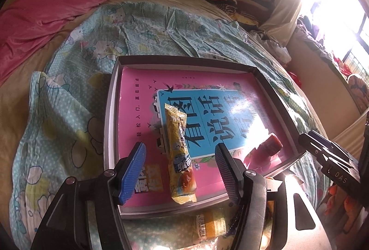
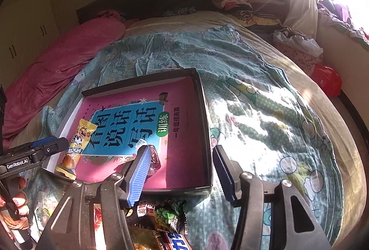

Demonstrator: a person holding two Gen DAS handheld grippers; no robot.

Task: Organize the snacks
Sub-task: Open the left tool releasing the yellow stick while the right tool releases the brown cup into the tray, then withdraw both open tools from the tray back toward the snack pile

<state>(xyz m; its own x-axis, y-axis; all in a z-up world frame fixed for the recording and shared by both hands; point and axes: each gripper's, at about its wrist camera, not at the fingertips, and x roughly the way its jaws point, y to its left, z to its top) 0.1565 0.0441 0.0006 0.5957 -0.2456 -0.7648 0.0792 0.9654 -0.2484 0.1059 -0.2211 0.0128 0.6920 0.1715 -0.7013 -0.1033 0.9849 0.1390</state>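
Left wrist view: left gripper (image 1: 182, 171) spread wide over the yellow snack pack (image 1: 181, 157) in the box (image 1: 110, 116).
Light, crinkly, slippery wrapper, so I'd pinch mid-length; right gripper (image 2: 182, 171) gapes empty too.

Shallow box (image 1: 110, 116): matt card walls, dark outside, white inside. Book cover (image 1: 138, 98) lying in it: glossy paper, pink and blue, throws sun glare. Yellow snack packet (image 1: 178, 148): crinkled shiny plastic film. Red wrapped snack (image 1: 271, 145): clear glossy wrap. Left tool (image 1: 181, 172) and right tool (image 2: 182, 172): ribbed blue rubbery pads (image 1: 133, 171), matt black plastic arms, bright metal screws. Bedsheet (image 1: 69, 125): soft printed cloth, wrinkled, matt. Pink blanket (image 1: 46, 12): plush cloth with faint sheen. Chocolate bar wrapper (image 2: 175, 240): glossy foil
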